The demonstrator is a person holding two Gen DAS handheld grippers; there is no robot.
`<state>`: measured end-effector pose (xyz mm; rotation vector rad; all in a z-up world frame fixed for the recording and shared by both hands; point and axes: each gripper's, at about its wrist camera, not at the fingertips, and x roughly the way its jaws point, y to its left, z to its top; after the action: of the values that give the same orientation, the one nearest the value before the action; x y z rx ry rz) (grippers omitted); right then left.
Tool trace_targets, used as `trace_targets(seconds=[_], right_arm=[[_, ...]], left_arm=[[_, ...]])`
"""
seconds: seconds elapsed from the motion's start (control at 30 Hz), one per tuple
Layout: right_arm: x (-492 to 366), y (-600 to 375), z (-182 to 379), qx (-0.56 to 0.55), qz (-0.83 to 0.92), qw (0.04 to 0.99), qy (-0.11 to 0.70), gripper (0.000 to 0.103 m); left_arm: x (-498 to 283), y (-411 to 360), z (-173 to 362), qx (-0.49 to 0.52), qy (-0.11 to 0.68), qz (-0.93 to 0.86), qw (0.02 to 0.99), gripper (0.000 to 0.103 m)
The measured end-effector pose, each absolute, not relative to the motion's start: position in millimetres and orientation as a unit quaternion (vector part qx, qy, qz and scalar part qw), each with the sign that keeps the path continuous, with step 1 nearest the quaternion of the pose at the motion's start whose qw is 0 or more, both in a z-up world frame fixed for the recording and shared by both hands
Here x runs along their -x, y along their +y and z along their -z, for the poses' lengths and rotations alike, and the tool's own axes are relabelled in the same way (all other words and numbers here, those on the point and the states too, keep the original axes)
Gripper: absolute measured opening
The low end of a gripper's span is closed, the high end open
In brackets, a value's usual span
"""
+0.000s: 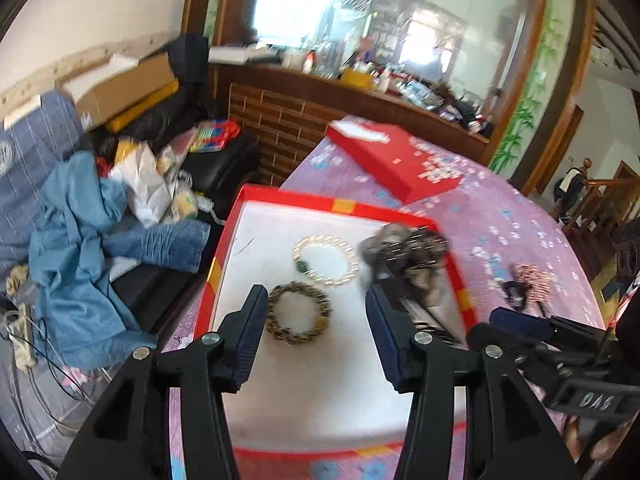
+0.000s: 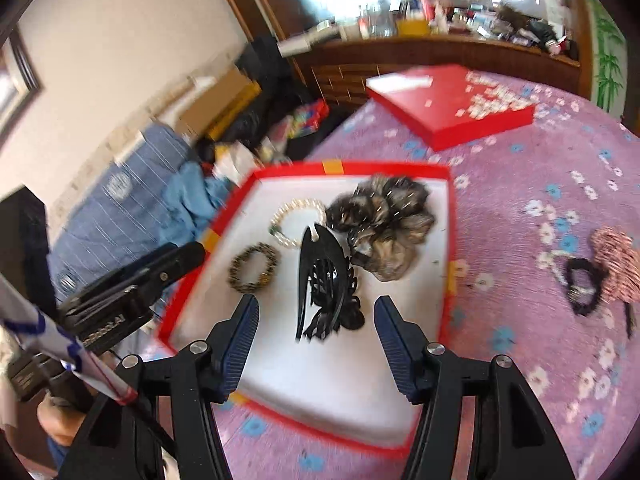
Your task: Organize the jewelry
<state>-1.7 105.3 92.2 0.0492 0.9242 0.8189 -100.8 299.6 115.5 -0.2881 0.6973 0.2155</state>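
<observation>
A red box [image 2: 332, 168] with a white lining lies on the purple flowered cloth. In it are a pearl bracelet [image 2: 298, 204], a brown beaded bracelet [image 2: 234, 274], a brown-grey scrunchie [image 2: 384, 224] and a black hair claw [image 2: 320, 280]. My right gripper [image 2: 316, 322] is open just above the claw, its pads clear of it. My left gripper [image 1: 316, 320] is open over the box [image 1: 340, 205], with the brown bracelet [image 1: 322, 322] lying below and between its fingers, untouched. The pearl bracelet [image 1: 348, 268] and scrunchie [image 1: 400, 248] lie beyond. The right gripper [image 1: 496, 326] shows at the box's right rim.
The red lid [image 2: 460, 104] lies at the table's far side. A pink striped scrunchie [image 2: 616, 264] and a black hair tie [image 2: 580, 284] rest on the cloth right of the box. Left of the table is a sofa with blue clothes [image 1: 80, 240] and clutter.
</observation>
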Motion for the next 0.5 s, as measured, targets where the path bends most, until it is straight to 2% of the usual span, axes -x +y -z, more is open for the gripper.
trace_targets(seconds=[0.27, 0.5], right_arm=[[46.7, -18.1, -162.2, -0.118, -0.384, 0.84, 0.364, 0.065], [92.4, -141.9, -224.3, -0.174, -0.329, 0.884, 0.284, 0.065]], left_arm=[[144.0, 198.1, -203.4, 0.087, 0.292, -0.024, 0.952, 0.049], [182.1, 66.1, -288.2, 0.019, 0.272, 0.113, 0.956, 0.049]])
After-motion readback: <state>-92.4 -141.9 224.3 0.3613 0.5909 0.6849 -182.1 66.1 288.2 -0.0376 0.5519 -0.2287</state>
